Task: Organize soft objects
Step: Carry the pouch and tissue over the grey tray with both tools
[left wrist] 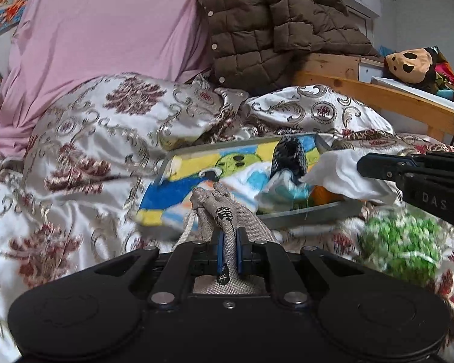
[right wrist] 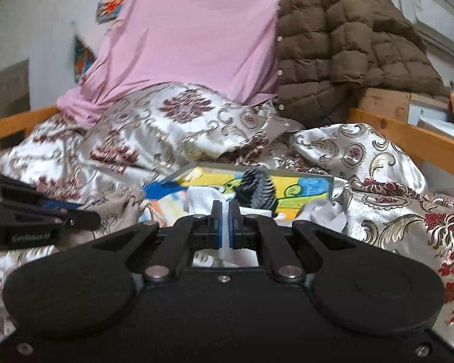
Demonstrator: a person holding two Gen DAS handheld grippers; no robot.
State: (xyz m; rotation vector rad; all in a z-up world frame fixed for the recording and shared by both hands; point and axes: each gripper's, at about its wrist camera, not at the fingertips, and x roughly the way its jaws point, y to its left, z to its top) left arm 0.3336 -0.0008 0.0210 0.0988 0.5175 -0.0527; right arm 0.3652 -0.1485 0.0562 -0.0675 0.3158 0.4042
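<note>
2 soft items are in hand, 1 per tool. Left gripper [left wrist: 229, 242]: jaws pinched together on a beige drawstring pouch [left wrist: 224, 211], coarse linen-like weave, dark printed motif on its front, cream cord [left wrist: 187, 230] hanging from the gathered neck at its left side. The pouch stands upright between the blue pads and sits in front of the near edge of the tray. Right gripper [right wrist: 226, 211]: jaws clamped on a thin white cloth [left wrist: 342, 172]; in the right wrist view only a narrow white strip shows between the pads, while the left wrist view shows the crumpled cloth hanging from the tool over the tray's right end.

Shallow grey tray [left wrist: 311, 213] lies on the bed, lined with a bright towel [left wrist: 178, 193] in blue, yellow, green and orange. 1 dark knitted item [left wrist: 290, 154], black with pale ribbing, rests on the towel near the middle; other pale fabric lies beside it, too blurred to identify.

Green-and-white fuzzy ball [left wrist: 401, 251] lies on the bedspread just right of the tray, outside it, blurred.

Surroundings: satin bedspread [left wrist: 84, 139] with red and gold scrollwork, bunched into folds behind the tray; pink sheet [left wrist: 106, 30] draped at the back; brown quilted jacket [left wrist: 266, 27] beside it; wooden bed rail [left wrist: 387, 96] at right with a spotted plush toy [left wrist: 410, 60] behind it.
</note>
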